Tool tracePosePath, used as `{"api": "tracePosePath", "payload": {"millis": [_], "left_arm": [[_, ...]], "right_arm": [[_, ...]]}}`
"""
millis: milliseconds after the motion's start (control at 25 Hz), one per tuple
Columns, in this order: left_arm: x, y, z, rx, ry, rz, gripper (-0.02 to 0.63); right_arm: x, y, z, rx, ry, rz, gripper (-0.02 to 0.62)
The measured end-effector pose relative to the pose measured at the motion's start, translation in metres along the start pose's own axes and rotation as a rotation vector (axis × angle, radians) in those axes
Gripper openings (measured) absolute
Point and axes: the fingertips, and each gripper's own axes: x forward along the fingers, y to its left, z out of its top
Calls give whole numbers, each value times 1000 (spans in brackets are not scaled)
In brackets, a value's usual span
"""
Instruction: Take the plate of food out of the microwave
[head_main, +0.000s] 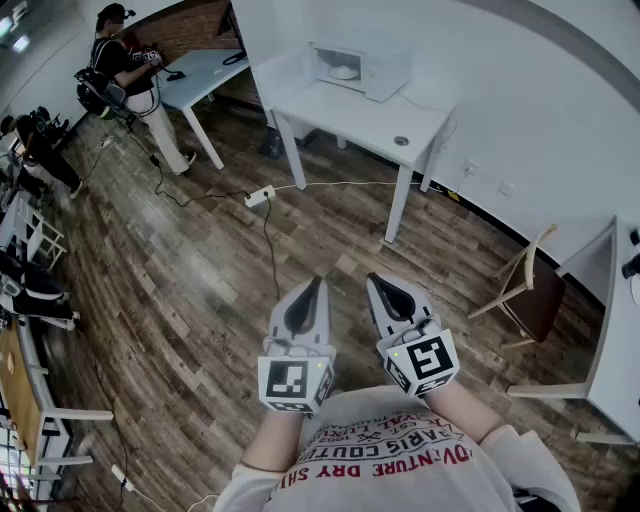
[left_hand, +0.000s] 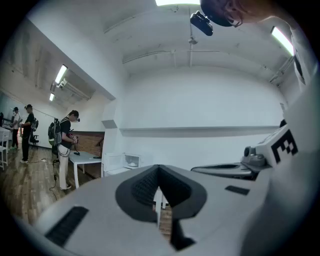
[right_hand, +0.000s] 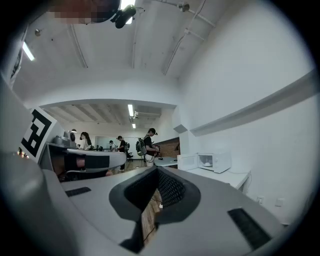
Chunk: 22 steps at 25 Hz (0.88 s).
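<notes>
Plate (head_main: 343, 72) sits inside the open microwave (head_main: 375, 72) on the table (head_main: 380, 122), well beyond my left tongs (head_main: 312, 288) and right tongs (head_main: 378, 285), both closed and empty.

two grippers in the head view, the left gripper (head_main: 314, 288) and the right gripper (head_main: 380, 285); one microwave (head_main: 352, 68); one plate (head_main: 343, 72); three white tables (head_main: 375, 120), counting the one at the right edge; one small round thing (head_main: 401, 141); one wooden chair (head_main: 528, 290); one power strip (head_main: 259, 196) — and three people (left_hand: 64, 142) standing in the left gripper view
</notes>
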Motion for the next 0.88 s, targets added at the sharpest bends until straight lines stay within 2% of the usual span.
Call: {"api": "tracePosePath", "payload": {"millis": [200, 480, 880], "left_arm": [[5, -1, -3, 22, 6, -4, 6], [12, -3, -15, 0, 35, 3, 6], [53, -44, -38, -22, 62, 5, 6]], "right_arm": [[4, -3, -7, 25, 15, 5, 5], [2, -15, -13, 97, 5, 3, 5], [-14, -72, -35, 118, 54, 15, 5]]}}
